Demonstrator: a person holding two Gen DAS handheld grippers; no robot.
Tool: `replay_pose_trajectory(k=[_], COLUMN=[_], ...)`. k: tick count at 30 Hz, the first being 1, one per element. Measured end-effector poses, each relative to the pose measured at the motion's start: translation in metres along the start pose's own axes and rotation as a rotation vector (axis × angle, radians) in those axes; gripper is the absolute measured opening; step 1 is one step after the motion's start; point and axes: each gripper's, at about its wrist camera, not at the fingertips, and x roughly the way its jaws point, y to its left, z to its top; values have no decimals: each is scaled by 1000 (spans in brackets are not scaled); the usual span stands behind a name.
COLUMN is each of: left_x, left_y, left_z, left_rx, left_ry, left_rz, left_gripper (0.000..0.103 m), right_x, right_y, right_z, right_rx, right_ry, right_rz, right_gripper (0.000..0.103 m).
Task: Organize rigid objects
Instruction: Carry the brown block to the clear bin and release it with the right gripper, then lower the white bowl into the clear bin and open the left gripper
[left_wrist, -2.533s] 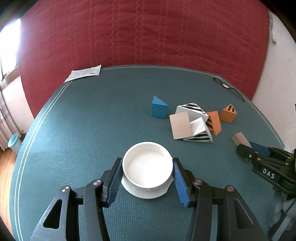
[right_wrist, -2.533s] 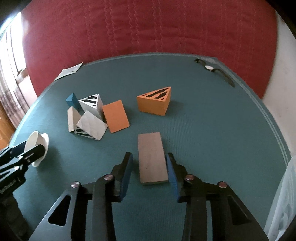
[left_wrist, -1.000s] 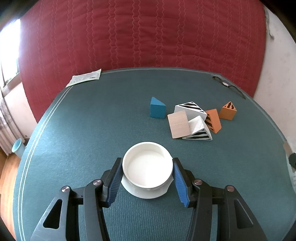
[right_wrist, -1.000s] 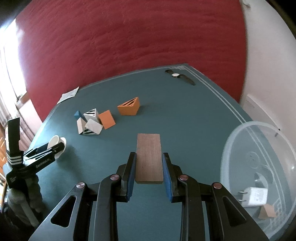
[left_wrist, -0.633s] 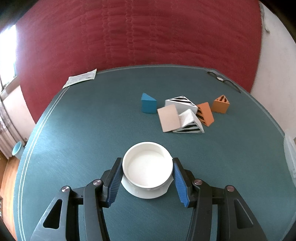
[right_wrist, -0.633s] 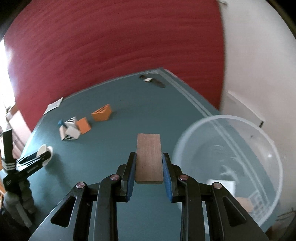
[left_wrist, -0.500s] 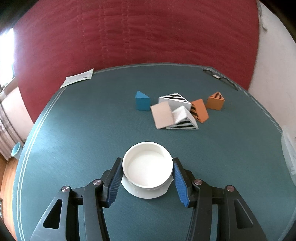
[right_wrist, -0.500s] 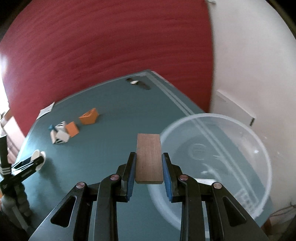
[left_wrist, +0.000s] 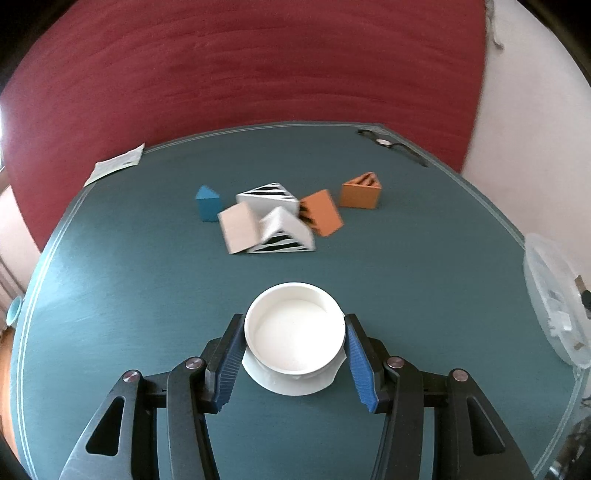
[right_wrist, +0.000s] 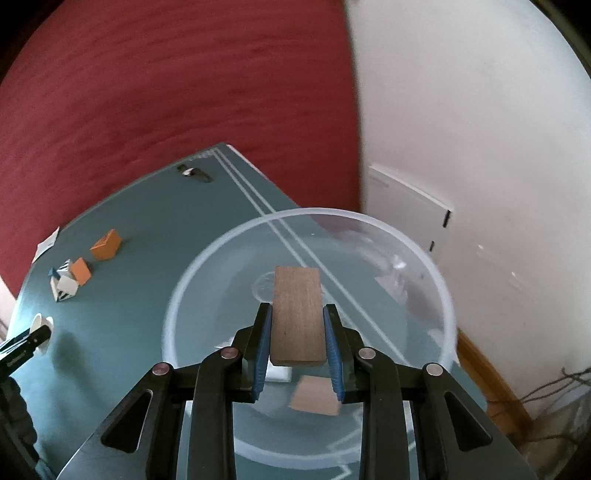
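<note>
Only the right wrist view shows the right claw clamping the flat brown wooden block, long axis toward 12 o'clock, over the clear plastic bowl; left claw grips the round white dish over the green tabletop

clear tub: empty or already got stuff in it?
Not empty. Through the clear tub, the right wrist view shows a tan block and a white item on its floor, below the wooden plank; blur hides more.

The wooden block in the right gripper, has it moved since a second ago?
Yes. The wooden block went from above the green table to over the clear plastic bowl.
</note>
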Motion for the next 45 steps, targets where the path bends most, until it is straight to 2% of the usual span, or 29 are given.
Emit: replay_pose_trajectory(k=[9,21,33,45], left_x=[-6,-12,-17,-8], left_y=[-38,-98,-171,-216], left_z=[8,26,35,39], left_rx=[68,166,297,378], left_ry=[-12,-32,-50,-26], left_rz=[-40,-132,-238,-293], left_gripper=[55,55,55,55], right_x=[3,0,1,4], right_y=[-30,-51,-49,-45], right_z=[-8,-11,-11,-12], right_rx=[39,88,74,89], right_ry=[15,9,6,-5], right_rz=[-32,-22,-11,-7], right_gripper=[28,30,30,31])
